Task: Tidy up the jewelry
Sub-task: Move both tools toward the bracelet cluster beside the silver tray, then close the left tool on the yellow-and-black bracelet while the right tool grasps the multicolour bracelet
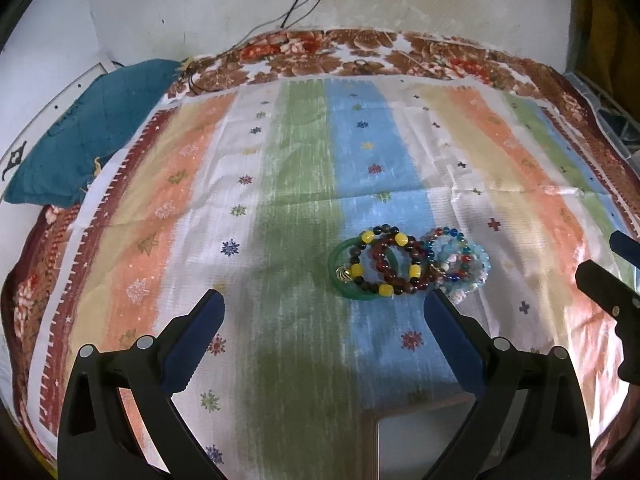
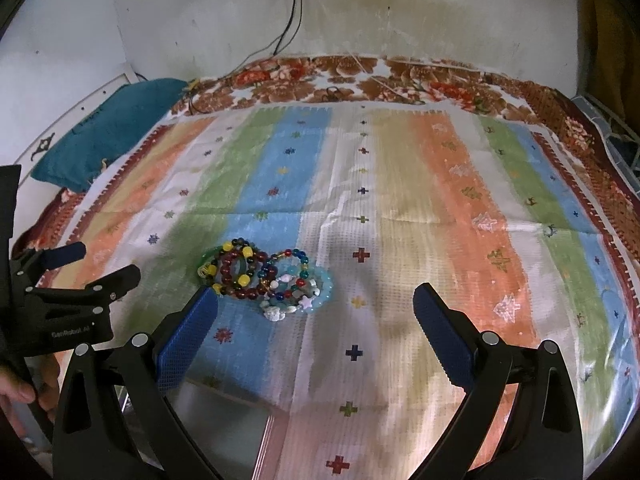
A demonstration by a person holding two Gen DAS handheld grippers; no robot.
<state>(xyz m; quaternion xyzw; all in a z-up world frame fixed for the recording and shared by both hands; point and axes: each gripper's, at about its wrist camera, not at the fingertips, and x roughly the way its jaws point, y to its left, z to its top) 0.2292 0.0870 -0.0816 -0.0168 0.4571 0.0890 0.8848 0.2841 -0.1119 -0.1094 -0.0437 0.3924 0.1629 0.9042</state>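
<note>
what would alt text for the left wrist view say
A heap of beaded bracelets and a green bangle lies on a striped cloth, just beyond the open, empty left claw. The right claw enters at the right edge.

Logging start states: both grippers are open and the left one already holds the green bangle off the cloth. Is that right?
Not quite. Both grippers are open, but the left gripper holds nothing: the left wrist view shows the green bangle lying on the cloth in the bracelet pile, ahead of the fingers. The right gripper is empty too.
</note>
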